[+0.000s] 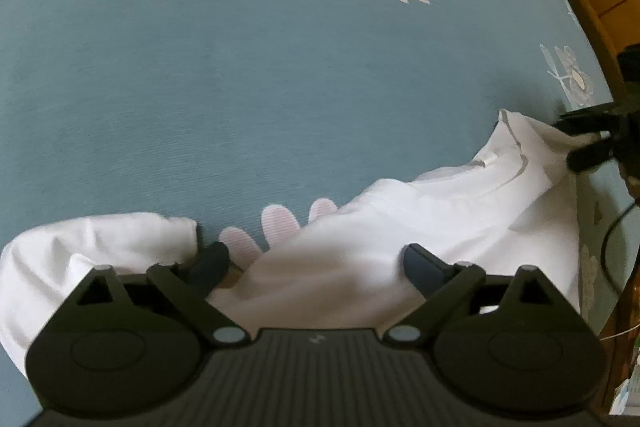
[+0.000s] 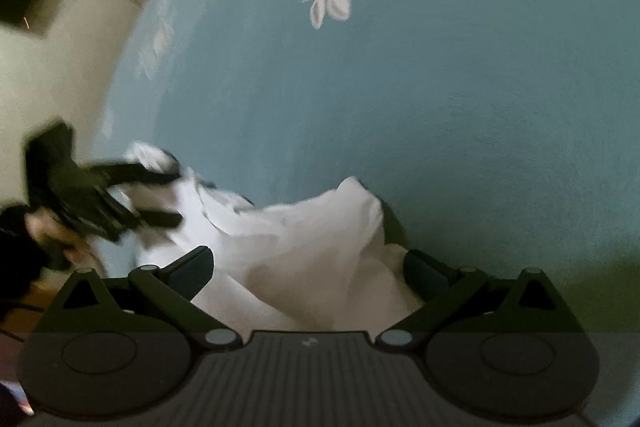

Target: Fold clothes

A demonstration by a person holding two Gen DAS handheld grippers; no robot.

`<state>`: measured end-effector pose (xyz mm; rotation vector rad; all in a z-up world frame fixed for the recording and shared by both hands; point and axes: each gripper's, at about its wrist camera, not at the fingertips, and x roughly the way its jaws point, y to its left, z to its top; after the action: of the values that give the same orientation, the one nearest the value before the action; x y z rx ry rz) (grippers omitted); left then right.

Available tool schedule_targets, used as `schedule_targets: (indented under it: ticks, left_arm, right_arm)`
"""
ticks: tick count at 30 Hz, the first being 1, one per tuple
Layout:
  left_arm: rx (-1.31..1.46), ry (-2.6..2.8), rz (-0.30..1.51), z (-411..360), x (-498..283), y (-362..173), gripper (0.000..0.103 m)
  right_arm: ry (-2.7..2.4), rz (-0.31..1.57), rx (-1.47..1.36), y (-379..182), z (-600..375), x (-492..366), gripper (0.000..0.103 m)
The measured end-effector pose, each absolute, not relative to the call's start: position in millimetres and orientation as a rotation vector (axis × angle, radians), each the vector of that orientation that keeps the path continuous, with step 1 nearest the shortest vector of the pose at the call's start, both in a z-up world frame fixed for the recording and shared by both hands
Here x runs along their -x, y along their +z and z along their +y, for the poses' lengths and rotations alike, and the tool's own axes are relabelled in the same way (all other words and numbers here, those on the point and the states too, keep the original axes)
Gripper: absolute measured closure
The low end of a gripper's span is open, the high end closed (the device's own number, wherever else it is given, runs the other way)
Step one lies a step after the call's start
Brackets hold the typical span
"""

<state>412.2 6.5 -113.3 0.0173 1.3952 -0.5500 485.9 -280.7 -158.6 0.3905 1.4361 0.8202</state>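
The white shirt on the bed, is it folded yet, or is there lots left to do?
Not yet. The white shirt lies rumpled on the blue bedsheet, with no neat fold visible. Right now the left gripper and right gripper both stand open over the cloth, with fabric between their fingers but nothing pinched. Still to do, it seems: grab the edges, smooth it, and make all the folds.

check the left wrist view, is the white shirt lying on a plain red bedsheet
No, the white shirt lies on a blue bedsheet printed with pale leaves.
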Motion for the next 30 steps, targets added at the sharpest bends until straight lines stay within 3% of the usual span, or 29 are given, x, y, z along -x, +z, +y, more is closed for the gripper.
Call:
schedule_targets:
  ticks: [2, 7, 11, 13, 15, 16, 24, 25, 30]
  left_arm:
    - [-0.003, -0.551, 1.397, 10.5, -412.1, -111.7, 0.008]
    - [-0.006, -0.551, 1.407, 5.8, -415.3, -113.8, 0.004]
    - [-0.018, -0.545, 1.416, 1.0, -418.5, -115.9, 0.004]
    - [-0.009, -0.548, 1.417, 3.3, -420.0, -117.1, 0.004]
    - [-0.004, -0.551, 1.417, 5.0, -421.3, -118.4, 0.004]
    - [-0.004, -0.550, 1.417, 5.2, -421.6, -118.8, 0.004]
    - [-0.009, -0.521, 1.419, 2.2, -425.9, -116.5, 0.005]
    - [-0.014, -0.515, 1.405, 1.9, -426.8, -112.7, 0.010]
    - [-0.010, -0.514, 1.335, 3.7, -437.0, -90.9, 0.010]
  right_arm:
    - [0.786, 1.446, -0.447, -153.8, -285.0, -490.1, 0.009]
    - [0.861, 1.449, -0.451, -147.0, -272.0, -488.9, 0.010]
    - [0.898, 1.477, -0.526, -174.3, -283.7, -493.9, 0.022]
    - [0.867, 1.492, -0.615, -186.5, -299.2, -496.0, 0.045]
    - [0.827, 1.514, -0.653, -197.8, -313.0, -495.4, 0.087]
    - [0.807, 1.525, -0.672, -203.3, -319.7, -495.1, 0.091]
    - [0.767, 1.484, -0.402, -174.2, -281.6, -485.9, 0.092]
    - [0.766, 1.466, -0.349, -166.5, -275.3, -484.0, 0.092]
    - [0.759, 1.328, -0.293, -126.5, -273.1, -493.9, 0.094]
